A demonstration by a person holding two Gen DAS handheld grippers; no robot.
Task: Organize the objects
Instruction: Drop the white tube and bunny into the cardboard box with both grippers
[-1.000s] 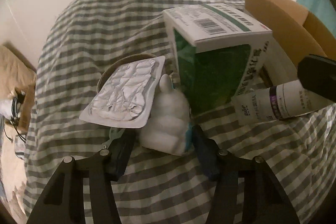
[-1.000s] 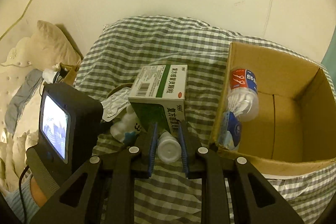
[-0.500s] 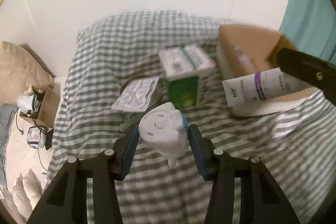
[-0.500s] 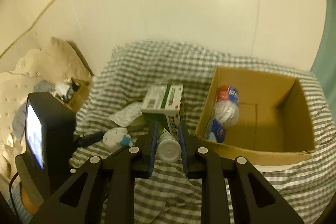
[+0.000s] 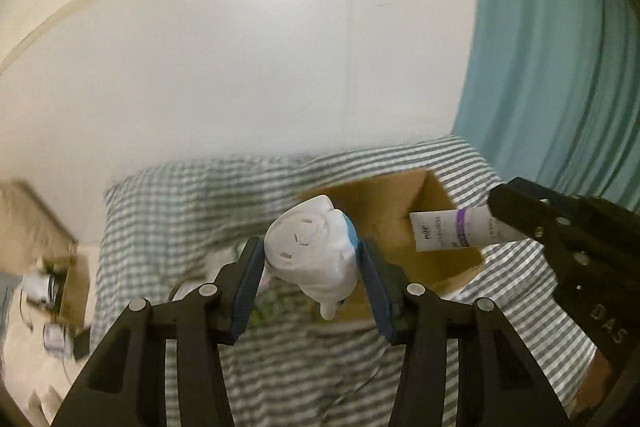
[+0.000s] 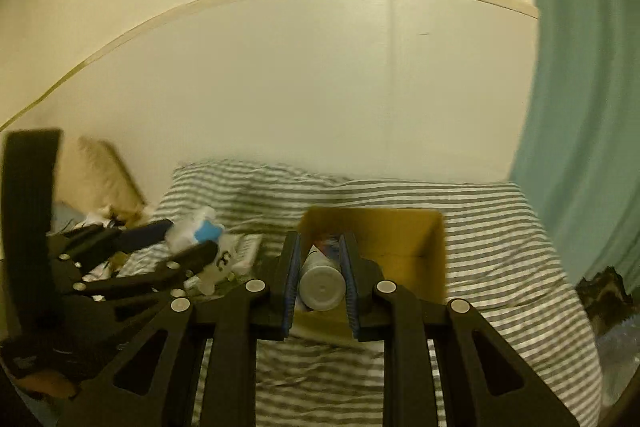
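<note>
My left gripper (image 5: 312,263) is shut on a white figurine with a blue patch (image 5: 310,247), held in the air above the striped bed. It also shows in the right wrist view (image 6: 200,233). My right gripper (image 6: 320,267) is shut on a white tube with a purple band (image 5: 452,231), its cap end (image 6: 322,285) facing the camera. Both are lifted near the open cardboard box (image 6: 400,235), which lies ahead on the bed (image 5: 160,211).
A teal curtain (image 5: 560,67) hangs at the right. A white wall (image 5: 240,67) stands behind the bed. A tan pillow (image 6: 100,175) and clutter lie at the left. Other packages below the left gripper are blurred.
Both grippers have risen high above the bed with their objects and swung right toward the cardboard box. The green box and blister pack have dropped out of clear view.
</note>
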